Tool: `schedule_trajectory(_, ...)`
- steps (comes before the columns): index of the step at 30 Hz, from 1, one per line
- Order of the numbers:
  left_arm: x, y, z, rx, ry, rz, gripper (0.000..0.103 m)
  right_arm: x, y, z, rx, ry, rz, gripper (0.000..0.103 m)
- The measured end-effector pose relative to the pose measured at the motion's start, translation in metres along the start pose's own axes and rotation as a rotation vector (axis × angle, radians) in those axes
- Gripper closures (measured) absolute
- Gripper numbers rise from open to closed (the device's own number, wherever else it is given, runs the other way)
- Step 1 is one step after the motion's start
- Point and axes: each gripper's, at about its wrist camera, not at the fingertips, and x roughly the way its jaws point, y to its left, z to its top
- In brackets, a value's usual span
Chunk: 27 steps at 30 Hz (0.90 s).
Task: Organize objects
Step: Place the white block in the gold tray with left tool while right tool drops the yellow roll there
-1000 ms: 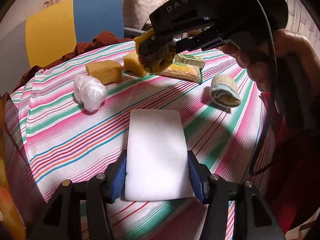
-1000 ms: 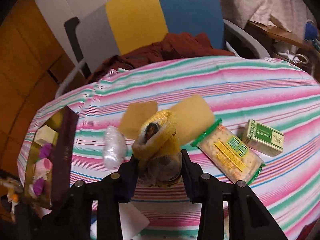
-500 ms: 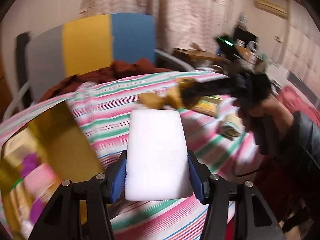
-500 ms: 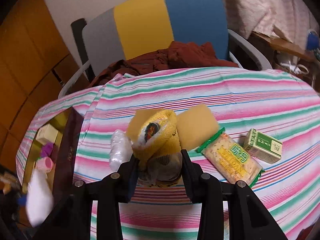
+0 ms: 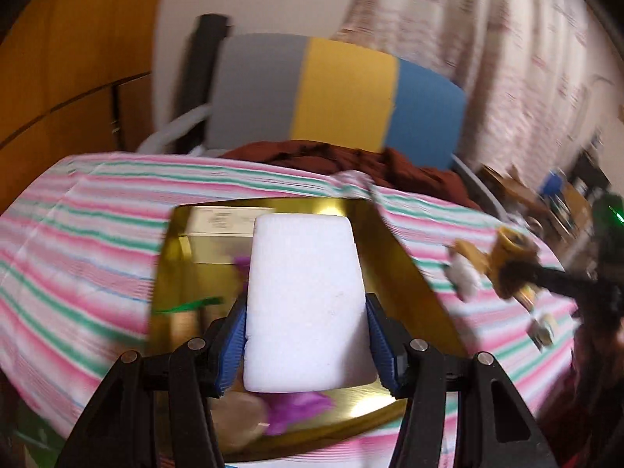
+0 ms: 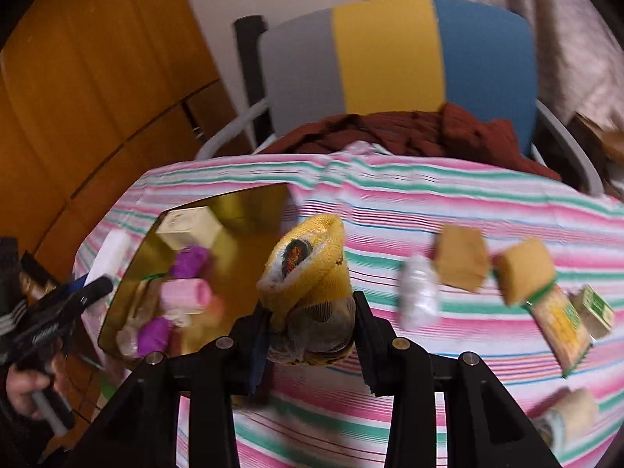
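Observation:
My left gripper [image 5: 304, 341] is shut on a white foam block [image 5: 304, 304] and holds it above a gold tray [image 5: 397, 257] that carries a cream box [image 5: 218, 220] and purple items. In the right wrist view the same white block [image 6: 111, 251] shows at the tray's left edge. My right gripper [image 6: 312, 335] is shut on a yellow mesh-wrapped bundle [image 6: 308, 269], held over the striped cloth just right of the gold tray [image 6: 241, 206]. That tray holds a cream box [image 6: 191, 226], a pink roll [image 6: 185, 296] and purple pieces [image 6: 191, 261].
On the striped tablecloth [image 6: 429, 195] to the right lie two tan sponges [image 6: 462, 257], a white plastic wad [image 6: 419, 296], a cracker pack [image 6: 559, 325], a small green box [image 6: 596, 310] and a rolled cloth [image 6: 573, 409]. A grey, yellow and blue chair [image 6: 390, 50] with dark red cloth stands behind the table.
Both grippers have swung left. The left one carried the white block from over bare cloth to above the gold tray. The right one brought the yellow bundle beside the tray.

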Motion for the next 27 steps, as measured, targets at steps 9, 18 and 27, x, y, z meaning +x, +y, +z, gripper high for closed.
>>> schedule_trajectory(9,0.017,0.039,0.014,-0.064,-0.007,0.093,0.045,0.03,0.057,0.02,-0.038,0.042,0.024,0.064)
schedule_trajectory(18,0.02,0.054,0.024,-0.105,-0.01,0.138,0.033,0.062,0.097,0.062,-0.031,-0.003,0.027,0.021)
schedule_trajectory(27,0.004,0.051,0.012,-0.104,-0.019,0.181,0.027,0.051,0.12,0.035,-0.074,-0.006,0.018,0.011)
